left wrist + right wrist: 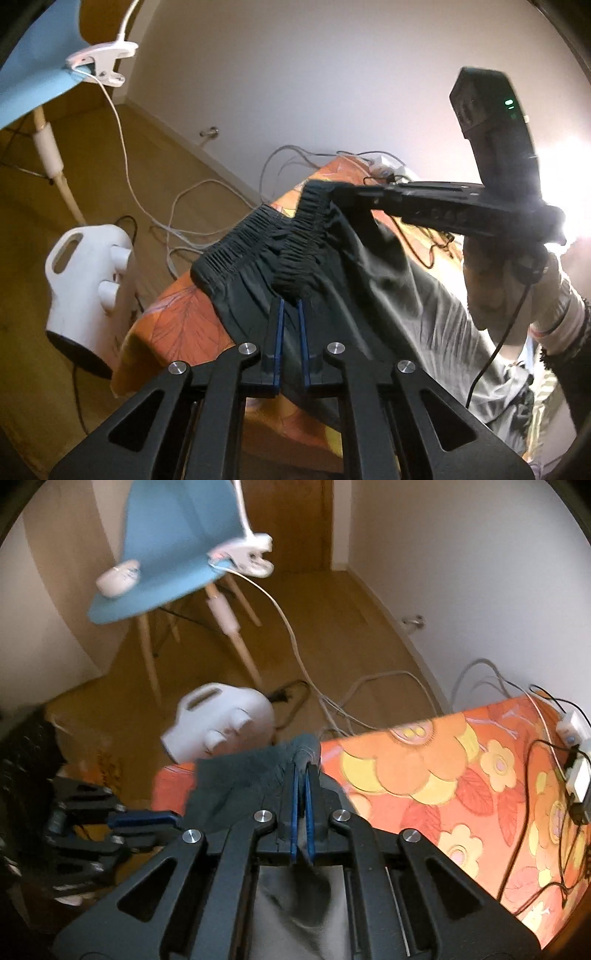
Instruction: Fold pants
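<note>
The black pants (pixel 332 266), lying on the floral-covered table (pixel 177 317), are pinched at the elastic waistband by both the left hand-held gripper (pixel 290 306) and right hand-held gripper (pixel 303 771); waistband corners should be kept level and taut while folded over.

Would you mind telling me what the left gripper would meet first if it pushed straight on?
Probably more of the black pants: the left gripper is shut on their gathered waistband, which bunches just ahead of it; depth is hard to judge.

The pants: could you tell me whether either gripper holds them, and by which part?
Both do: the left gripper and right gripper are each shut on the pants at the elastic waistband.
</note>
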`<state>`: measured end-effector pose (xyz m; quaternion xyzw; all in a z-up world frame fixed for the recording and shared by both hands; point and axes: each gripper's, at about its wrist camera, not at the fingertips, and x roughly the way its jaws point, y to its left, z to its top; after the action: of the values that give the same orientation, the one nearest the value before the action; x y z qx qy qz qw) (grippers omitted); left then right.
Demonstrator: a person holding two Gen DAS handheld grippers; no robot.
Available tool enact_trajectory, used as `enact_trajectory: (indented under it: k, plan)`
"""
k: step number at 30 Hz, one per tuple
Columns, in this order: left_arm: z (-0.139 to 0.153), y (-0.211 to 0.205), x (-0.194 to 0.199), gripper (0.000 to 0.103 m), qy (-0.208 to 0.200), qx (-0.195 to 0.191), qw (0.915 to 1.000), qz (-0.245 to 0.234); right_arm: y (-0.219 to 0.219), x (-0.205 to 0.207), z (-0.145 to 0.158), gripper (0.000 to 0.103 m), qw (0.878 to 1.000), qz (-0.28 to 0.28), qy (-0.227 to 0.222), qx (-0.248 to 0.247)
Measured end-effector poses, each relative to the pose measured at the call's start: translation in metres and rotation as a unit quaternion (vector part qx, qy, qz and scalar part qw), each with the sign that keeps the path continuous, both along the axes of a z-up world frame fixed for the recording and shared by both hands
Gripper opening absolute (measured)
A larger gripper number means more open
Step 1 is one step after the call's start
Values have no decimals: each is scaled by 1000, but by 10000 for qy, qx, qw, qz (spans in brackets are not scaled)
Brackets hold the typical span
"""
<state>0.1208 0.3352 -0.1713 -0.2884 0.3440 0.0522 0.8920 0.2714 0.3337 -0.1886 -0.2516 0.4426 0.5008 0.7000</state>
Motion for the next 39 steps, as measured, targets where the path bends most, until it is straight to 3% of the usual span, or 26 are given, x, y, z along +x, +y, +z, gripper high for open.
enact_trajectory:
  k: [2, 4, 6, 8, 12, 15, 16, 17, 19, 21, 23, 24, 25, 27, 28, 36, 39]
  plan:
    - [-1, -1, 6, 7, 48, 37, 9999, -82, -3, 7, -12, 5, 9993, -155, -232, -255]
    - [1, -2, 15, 7, 67, 66, 9999, -106, -8, 16, -17, 8, 9988, -291, -148, -371]
    - [1, -1, 26, 20, 132, 48, 9997, -188, -18, 19, -13, 12, 9985, -383, -165, -343]
    - [-1, 0, 36, 49, 226, 82, 9995, -221, -28, 13, -4, 13, 9988, -310, -241, -289]
    - [-12, -1, 55, 51, 507, 150, 9984, -189, -44, 10, 1, 13, 9987, -258, -256, -361]
    - [-14, -11, 58, 51, 538, 434, 9974, -218, -48, 22, -4, 14, 9983, -461, -25, -349]
    - [-14, -15, 60, 51, 561, 551, 9966, -228, -49, 30, -6, 22, 9979, -563, 229, -242]
    - [-13, -17, 61, 51, 565, 604, 9963, -220, -49, 34, -8, 37, 9972, -634, 364, -165]
    - [-14, -20, 62, 51, 576, 726, 9955, -199, -47, 44, -11, 48, 9947, -820, 617, 43]
    - [-15, -26, 63, 50, 592, 939, 9937, -176, -40, 51, -16, 48, 9917, -879, 915, 209]
    - [-15, -30, 63, 35, 641, 1179, 9909, -131, -32, 51, -22, 48, 9906, -862, 1034, 223]
    - [-15, -32, 63, 34, 638, 1228, 9903, -141, -26, 49, -26, 48, 9915, -838, 984, 155]
    - [-14, -34, 62, 27, 630, 1317, 9892, -139, -21, 47, -30, 48, 9924, -818, 916, 21]
    - [-13, -34, 61, 25, 603, 1362, 9887, -151, -16, 45, -38, 30, 9926, -829, 883, -123]
    - [-12, -33, 58, 25, 564, 1355, 9891, -130, -14, 43, -42, 14, 9921, -787, 958, -188]
    - [7, -31, 36, 24, 225, 1536, 9878, -78, -17, 22, -15, 7, 9961, -535, 681, 163]
    - [10, -18, 27, 24, 173, 1425, 9896, 23, -9, 13, -3, 6, 9969, -408, 612, 286]
